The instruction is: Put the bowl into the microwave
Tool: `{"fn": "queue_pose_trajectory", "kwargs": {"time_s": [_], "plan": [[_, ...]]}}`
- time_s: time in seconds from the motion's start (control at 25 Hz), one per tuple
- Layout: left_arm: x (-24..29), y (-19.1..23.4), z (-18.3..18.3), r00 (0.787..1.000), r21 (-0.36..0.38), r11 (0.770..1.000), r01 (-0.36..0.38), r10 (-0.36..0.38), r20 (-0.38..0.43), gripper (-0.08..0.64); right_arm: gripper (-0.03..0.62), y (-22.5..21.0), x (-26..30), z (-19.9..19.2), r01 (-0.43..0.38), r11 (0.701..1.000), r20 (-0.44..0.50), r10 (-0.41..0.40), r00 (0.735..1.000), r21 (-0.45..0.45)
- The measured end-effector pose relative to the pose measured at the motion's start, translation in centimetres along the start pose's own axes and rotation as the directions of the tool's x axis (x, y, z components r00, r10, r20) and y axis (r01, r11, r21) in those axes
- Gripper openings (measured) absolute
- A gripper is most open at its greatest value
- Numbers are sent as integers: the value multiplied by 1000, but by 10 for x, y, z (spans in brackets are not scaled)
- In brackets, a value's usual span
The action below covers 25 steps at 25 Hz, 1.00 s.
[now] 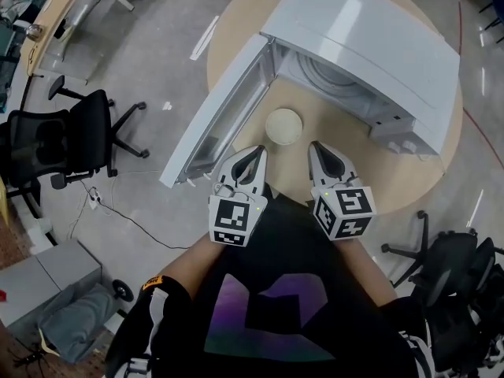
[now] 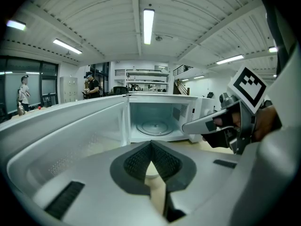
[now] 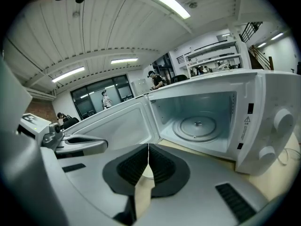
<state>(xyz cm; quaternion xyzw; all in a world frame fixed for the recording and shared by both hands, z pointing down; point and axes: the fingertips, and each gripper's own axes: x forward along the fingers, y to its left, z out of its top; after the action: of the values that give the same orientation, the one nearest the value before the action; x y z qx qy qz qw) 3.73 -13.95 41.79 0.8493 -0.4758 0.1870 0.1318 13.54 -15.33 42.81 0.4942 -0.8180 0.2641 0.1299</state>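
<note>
- Progress check: the microwave [image 1: 370, 38] is on the round table [image 1: 398, 181] with its door [image 1: 222, 115] swung wide open to the left, so I'd call that part done.
- The bowl [image 1: 283, 126] isn't in yet. It sits upright on the table, just near of the open cavity and just beyond both gripper tips.
- The glass turntable [image 3: 195, 126] inside is bare and ready for it.
- The left gripper [image 1: 257, 154] has its jaws pressed together at the tips with nothing between them.
- Same for the right gripper [image 1: 317, 148]: jaws together and empty, near the bowl's right side.
- What's left, I reckon: open up, grab the bowl, and slide it onto the turntable.
- Writing: there's a small triangle warning label [image 3: 246, 119] on the cavity's right frame, too tiny to read. No brand name visible.
</note>
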Motion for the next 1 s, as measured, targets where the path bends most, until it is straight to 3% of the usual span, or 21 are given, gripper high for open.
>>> {"fn": "queue_pose_trajectory", "kwargs": {"time_s": [0.2,1.0], "plan": [[2,8,-2,1000,-1,1000,-21,21,-6,44,17,0,11,-5,-13,1000,-17,13,1000,10],[33,27,-13,999,-37,999,10,-11,-32,44,18,-5,53,-24,-10,999,-121,15,993,40]]}}
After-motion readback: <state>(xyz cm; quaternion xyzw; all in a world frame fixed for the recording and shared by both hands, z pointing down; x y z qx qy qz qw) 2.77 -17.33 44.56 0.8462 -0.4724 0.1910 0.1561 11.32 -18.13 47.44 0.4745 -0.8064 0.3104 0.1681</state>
